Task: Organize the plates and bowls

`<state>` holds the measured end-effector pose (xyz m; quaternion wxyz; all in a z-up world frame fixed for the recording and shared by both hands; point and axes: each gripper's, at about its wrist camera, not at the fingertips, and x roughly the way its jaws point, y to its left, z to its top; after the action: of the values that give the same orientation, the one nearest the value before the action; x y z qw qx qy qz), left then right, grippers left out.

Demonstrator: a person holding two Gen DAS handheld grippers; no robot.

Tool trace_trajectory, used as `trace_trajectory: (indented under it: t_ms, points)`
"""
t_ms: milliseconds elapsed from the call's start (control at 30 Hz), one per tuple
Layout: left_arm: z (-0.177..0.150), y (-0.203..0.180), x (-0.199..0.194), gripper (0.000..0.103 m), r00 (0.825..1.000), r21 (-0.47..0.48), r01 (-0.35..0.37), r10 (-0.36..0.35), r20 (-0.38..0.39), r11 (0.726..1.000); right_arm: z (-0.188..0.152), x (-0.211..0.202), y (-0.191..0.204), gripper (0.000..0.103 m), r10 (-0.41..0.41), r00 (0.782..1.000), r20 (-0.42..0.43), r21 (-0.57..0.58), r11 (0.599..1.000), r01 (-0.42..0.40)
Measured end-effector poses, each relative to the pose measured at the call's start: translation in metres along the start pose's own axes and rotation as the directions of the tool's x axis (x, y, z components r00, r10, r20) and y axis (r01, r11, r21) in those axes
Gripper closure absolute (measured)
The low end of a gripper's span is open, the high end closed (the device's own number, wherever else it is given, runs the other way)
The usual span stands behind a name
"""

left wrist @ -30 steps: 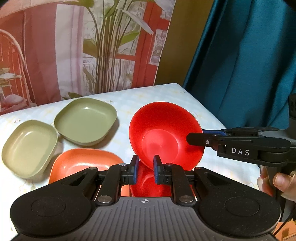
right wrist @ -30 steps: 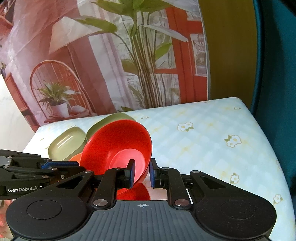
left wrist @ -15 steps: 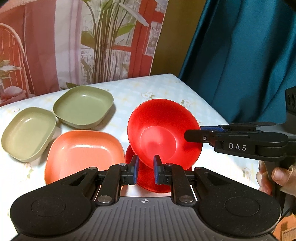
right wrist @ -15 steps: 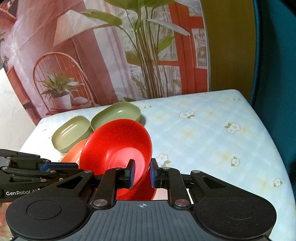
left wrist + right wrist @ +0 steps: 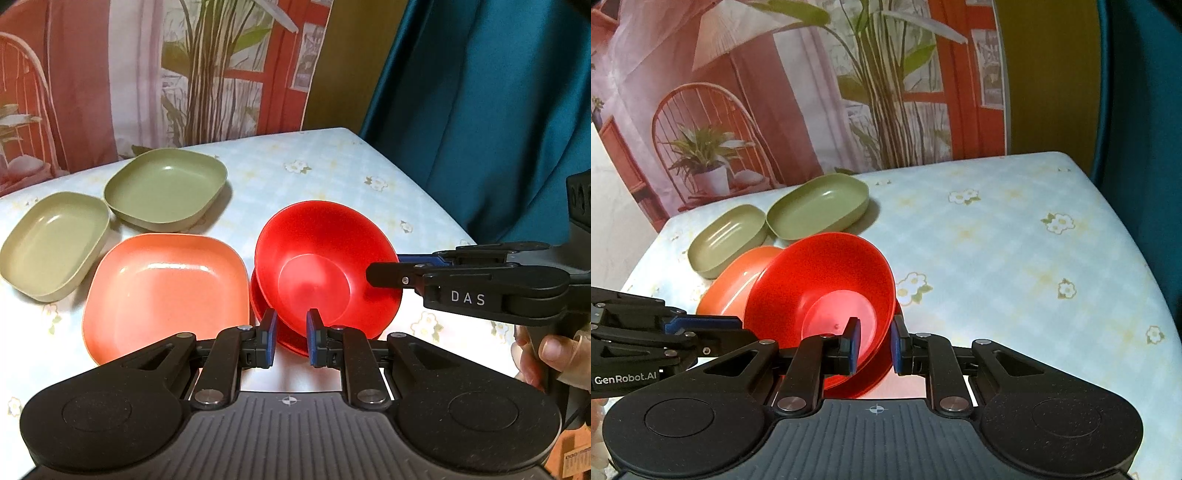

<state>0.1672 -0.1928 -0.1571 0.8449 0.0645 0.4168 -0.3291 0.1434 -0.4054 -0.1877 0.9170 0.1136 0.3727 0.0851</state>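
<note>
A red bowl is tilted, held over a second red bowl that lies on the table under it. My left gripper is shut on the near rim of the tilted bowl. My right gripper is shut on the same bowl's rim from the other side; it also shows in the left wrist view. An orange square plate lies just left of the bowls. Two olive green dishes lie behind it.
The table has a pale floral cloth. A teal curtain hangs past its right edge. A printed backdrop stands behind the far edge. The left gripper's body shows at the left of the right wrist view.
Both grippers have carried the tilted red bowl lower and toward the bowl beneath it. The views have pulled back, so the orange plate and green dishes show more fully.
</note>
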Motion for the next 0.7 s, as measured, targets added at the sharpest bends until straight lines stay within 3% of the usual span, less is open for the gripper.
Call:
trace_trajectory:
  t_ms: [700]
  points:
    - [-0.0005, 0.0032, -0.0015, 0.079, 1.0, -0.035, -0.017, 0.017, 0.019, 0.999, -0.002, 0.0019, 0.0041, 0.078, -0.028, 1.0, -0.003, -0.044, 0.999, 0.028]
